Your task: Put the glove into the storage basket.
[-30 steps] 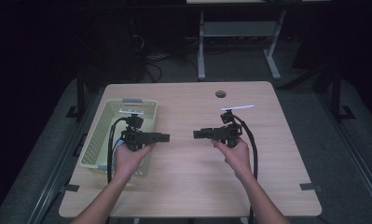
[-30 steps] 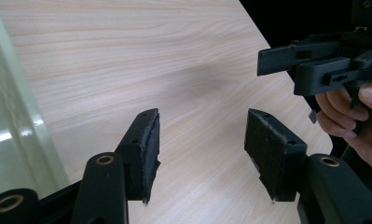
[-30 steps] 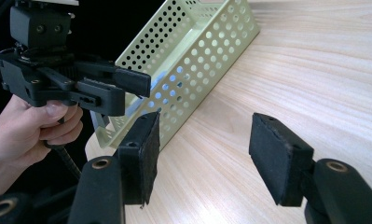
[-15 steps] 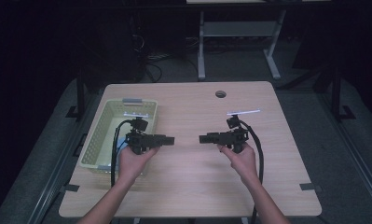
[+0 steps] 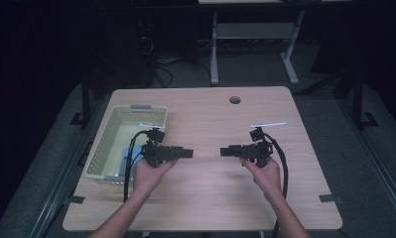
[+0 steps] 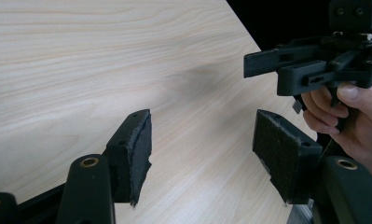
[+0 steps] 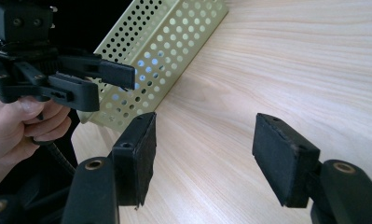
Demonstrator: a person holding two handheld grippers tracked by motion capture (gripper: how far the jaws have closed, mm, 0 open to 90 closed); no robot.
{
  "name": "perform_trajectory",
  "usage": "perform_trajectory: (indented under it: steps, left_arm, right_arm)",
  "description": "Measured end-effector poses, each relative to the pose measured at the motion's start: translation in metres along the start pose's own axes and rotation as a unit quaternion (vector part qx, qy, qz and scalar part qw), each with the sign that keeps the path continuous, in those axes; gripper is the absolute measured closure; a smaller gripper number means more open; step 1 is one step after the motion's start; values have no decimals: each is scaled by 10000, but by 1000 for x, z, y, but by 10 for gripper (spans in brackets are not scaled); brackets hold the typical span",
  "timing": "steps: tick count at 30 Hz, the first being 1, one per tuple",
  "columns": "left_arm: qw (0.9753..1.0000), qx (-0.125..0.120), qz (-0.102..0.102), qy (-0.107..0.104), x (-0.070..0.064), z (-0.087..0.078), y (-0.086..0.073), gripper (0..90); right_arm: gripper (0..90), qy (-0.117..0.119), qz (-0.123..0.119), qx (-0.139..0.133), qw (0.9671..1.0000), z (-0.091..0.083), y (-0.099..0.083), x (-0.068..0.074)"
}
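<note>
Holding a tool in each hand, a person reaches in from the bottom of the high view. The left hand sits low and left of the middle, and the right hand sits low and right. The left gripper points toward the middle of the picture, and the right gripper points back at it. Their tips are near each other but apart, with bare table between them.

Both tools are spread wide and hold nothing. In the left gripper view the two black pads stand far apart over plain wood. The right gripper view is the same, with only wood between the pads.

A bit farther up on the left sits a pale green basket full of little holes. Something blue lies in its near end, just beside the left hand. That looks like the thing to get.

What could go wrong? The two tools face each other, so a fast push inward could make them bump. The left tool's cable hangs over the basket rim, so a quick pull might snag it and drag the basket.

At the far edge of the table is a small dark hole.
</note>
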State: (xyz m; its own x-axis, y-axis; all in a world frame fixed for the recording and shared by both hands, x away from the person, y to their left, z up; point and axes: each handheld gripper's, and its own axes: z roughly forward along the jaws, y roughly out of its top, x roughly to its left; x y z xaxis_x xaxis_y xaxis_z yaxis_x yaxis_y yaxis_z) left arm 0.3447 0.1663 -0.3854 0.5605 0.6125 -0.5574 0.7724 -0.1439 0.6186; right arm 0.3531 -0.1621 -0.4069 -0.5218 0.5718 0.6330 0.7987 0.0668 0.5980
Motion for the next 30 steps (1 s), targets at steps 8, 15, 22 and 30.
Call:
perform_trajectory:
  steps: [8,15,22,30]
  left_arm:
    - [9998,38,79,-163,-7,9,-5,371]
    - [9995,105,128,-255,-9,18,-12,359]
    - [9994,81,71,-344,-7,21,-21,358]
    - [9989,92,64,-448,-6,26,-31,349]
  right_arm:
    - [390,-45,68,-24,10000,-9,-8,-6]
    - [385,-64,135,-48,9999,-16,-13,-12]
    - [379,-125,209,-47,9997,-23,-22,-21]
    - [376,-169,314,-57,9993,-30,-32,-30]
